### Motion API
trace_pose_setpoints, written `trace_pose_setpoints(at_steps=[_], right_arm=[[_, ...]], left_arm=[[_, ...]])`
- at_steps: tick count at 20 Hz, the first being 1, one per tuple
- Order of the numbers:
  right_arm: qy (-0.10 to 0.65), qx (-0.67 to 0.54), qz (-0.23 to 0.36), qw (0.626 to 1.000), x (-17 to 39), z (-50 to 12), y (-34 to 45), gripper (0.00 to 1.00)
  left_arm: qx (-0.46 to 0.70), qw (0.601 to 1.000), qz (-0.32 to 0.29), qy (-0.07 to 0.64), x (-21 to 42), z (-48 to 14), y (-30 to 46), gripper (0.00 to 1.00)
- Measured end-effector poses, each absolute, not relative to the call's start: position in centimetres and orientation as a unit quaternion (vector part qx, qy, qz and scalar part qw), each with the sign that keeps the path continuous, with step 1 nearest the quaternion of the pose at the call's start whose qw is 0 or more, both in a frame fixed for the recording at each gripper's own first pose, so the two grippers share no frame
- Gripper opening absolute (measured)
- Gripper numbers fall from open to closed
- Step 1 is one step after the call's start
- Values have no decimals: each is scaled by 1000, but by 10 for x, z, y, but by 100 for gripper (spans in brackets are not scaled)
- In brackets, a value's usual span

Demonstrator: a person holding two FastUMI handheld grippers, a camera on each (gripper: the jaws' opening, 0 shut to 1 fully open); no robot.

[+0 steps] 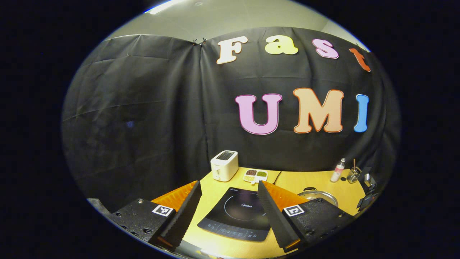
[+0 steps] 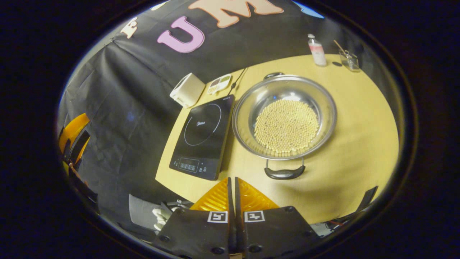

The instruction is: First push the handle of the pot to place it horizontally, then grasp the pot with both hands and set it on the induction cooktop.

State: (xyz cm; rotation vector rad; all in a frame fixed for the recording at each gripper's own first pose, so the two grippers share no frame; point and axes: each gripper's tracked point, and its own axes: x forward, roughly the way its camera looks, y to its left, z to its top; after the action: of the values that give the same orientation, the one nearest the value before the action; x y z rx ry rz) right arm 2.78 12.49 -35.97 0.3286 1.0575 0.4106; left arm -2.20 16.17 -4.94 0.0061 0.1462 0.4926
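Note:
A steel pot [image 2: 251, 104] holding pale beans stands on the wooden table [image 2: 355, 122], just right of the black induction cooktop [image 2: 203, 138]. One black pot handle [image 2: 284, 173] points toward my right gripper [image 2: 231, 179], the other handle [image 2: 273, 75] points to the far wall. The right gripper is shut on nothing, hanging above the table's near edge, short of the near handle. My left gripper [image 1: 228, 184] is open, high above and in front of the cooktop [image 1: 239, 212]. Its right finger hides part of the pot [image 1: 320, 195]. The left gripper [image 2: 73, 140] also appears far left.
A white toaster [image 2: 187, 90] and a small divided dish [image 2: 220, 82] sit behind the cooktop. A bottle [image 2: 317, 50] and a glass [image 2: 348, 59] with a stick stand at the far right of the table. Bare tabletop lies right of the pot.

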Motion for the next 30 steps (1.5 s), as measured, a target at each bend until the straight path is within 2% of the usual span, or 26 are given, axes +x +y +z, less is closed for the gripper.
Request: trace_pose_setpoints(at_steps=[2,3,5,7,9,10,12,13,14,15,23,30], right_arm=[[514,140,198,823,32,-378,126,0],[519,139,201,819,35,-385,128,0],[531,137,208,810,36,-396,133,2],[540,125,208,806,40,-409,133,0],[547,119,202,804,44,-418,130,3],[550,118,199,802,47,-421,128,0],[556,112,192,801,51,-427,119,0],[558,110,188,801,54,-430,114,3],[560,112,185,800,55,-432,109,0],[564,121,184,796,55,-431,108,0],[574,124,166,792,59,-435,79,2],[579,105,127,799,72,-435,38,2]], left_arm=[[7,962,260,78,-23,-51,164,92],[10,961,266,79,-25,-50,165,96],[15,958,275,80,-26,-48,165,92],[17,956,281,81,-26,-48,164,92],[16,955,284,82,-26,-47,160,92],[17,954,286,83,-26,-47,159,99],[18,954,288,85,-26,-48,155,96],[19,953,290,85,-27,-48,154,96],[21,952,292,86,-27,-48,153,96],[22,952,294,87,-27,-50,152,99],[2,950,295,100,-18,-62,141,96],[-16,949,293,114,-14,-75,135,96]])
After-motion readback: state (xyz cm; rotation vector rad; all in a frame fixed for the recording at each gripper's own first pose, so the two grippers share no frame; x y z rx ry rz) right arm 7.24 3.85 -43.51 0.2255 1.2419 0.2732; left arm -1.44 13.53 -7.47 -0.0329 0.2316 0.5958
